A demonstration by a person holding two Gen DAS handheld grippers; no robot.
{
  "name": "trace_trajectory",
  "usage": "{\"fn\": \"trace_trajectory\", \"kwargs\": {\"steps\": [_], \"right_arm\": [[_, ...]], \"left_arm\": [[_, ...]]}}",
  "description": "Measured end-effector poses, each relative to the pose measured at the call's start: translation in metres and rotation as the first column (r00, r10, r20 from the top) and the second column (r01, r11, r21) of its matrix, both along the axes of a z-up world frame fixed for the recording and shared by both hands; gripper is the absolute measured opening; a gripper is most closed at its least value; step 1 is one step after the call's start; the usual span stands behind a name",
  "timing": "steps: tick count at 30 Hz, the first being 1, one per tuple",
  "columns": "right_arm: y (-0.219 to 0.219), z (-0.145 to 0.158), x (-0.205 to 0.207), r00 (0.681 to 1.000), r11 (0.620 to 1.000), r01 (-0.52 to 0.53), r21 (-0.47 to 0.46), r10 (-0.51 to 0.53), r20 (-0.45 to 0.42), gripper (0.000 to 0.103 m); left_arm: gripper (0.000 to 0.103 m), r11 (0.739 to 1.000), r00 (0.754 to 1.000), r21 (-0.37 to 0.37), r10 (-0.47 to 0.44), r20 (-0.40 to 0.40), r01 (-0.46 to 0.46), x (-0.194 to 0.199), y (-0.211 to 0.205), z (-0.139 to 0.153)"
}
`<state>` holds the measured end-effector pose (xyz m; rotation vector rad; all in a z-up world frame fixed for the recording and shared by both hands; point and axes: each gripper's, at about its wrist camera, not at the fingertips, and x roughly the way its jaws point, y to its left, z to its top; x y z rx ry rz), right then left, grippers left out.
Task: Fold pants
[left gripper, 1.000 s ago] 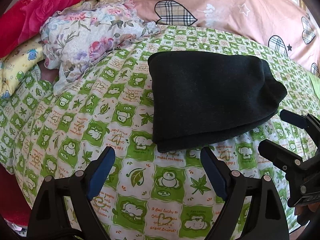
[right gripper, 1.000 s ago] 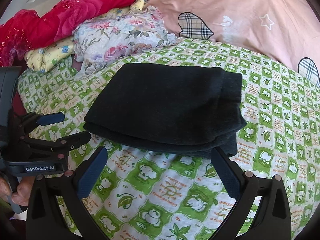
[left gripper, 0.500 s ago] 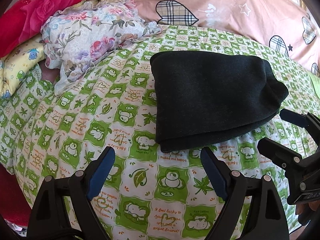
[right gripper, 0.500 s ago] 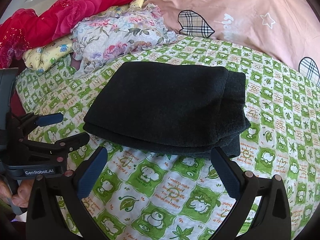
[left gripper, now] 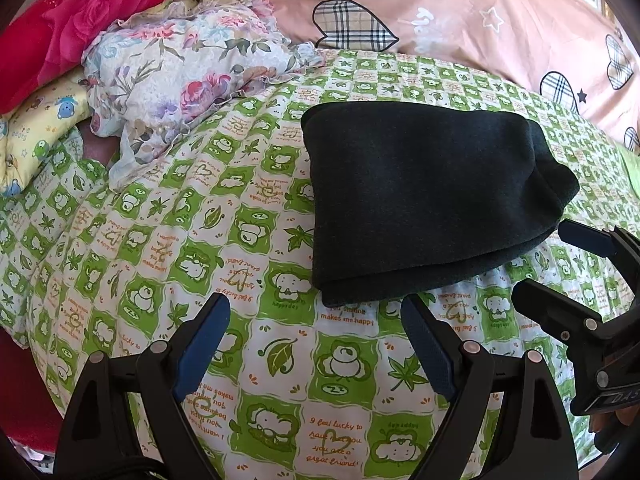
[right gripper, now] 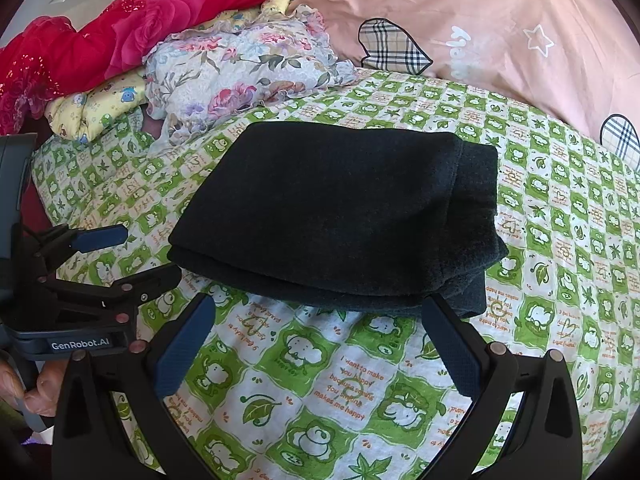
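The dark pants (left gripper: 424,196) lie folded into a compact stack on the green-and-white patterned bedspread (left gripper: 240,240); they also show in the right wrist view (right gripper: 340,216). My left gripper (left gripper: 316,320) is open and empty, hovering just short of the stack's near left corner. My right gripper (right gripper: 320,320) is open and empty, just short of the stack's near edge. Each gripper shows in the other's view: the right one (left gripper: 552,264) at the right, the left one (right gripper: 140,256) at the left, both apart from the pants.
A floral pillow (left gripper: 180,64), a yellow printed cloth (left gripper: 36,128) and a red rose blanket (left gripper: 80,16) are piled at the back left. A pink quilt with plaid hearts (left gripper: 460,20) lies behind the pants. The bed edge drops off at the left.
Both grippers have drawn back slightly and shifted left, so the folded pants sit a little further right in the left view. The pants have not moved.
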<state>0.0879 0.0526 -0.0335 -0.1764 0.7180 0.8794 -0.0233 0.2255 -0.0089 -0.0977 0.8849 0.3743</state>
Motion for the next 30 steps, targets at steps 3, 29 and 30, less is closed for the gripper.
{"fn": "trace_trajectory", "kwargs": {"steps": [3, 29, 30], "right_arm": [[0.0009, -0.0004, -0.0007, 1.000, 1.000, 0.000, 0.003, 0.000, -0.002, 0.103], [-0.0007, 0.0023, -0.0005, 1.000, 1.000, 0.000, 0.006, 0.000, 0.002, 0.103], [-0.0002, 0.0028, -0.0010, 1.000, 1.000, -0.001, 0.007, 0.001, 0.003, 0.103]], "left_arm": [[0.088, 1.000, 1.000, 0.000, 0.001, 0.001, -0.001, 0.0000, -0.0001, -0.0001], [0.088, 1.000, 0.999, 0.004, 0.019, 0.026, -0.019, -0.0046, -0.0026, 0.0057], [0.088, 1.000, 0.999, 0.004, 0.021, 0.031, -0.021, -0.0054, -0.0029, 0.0068]]}}
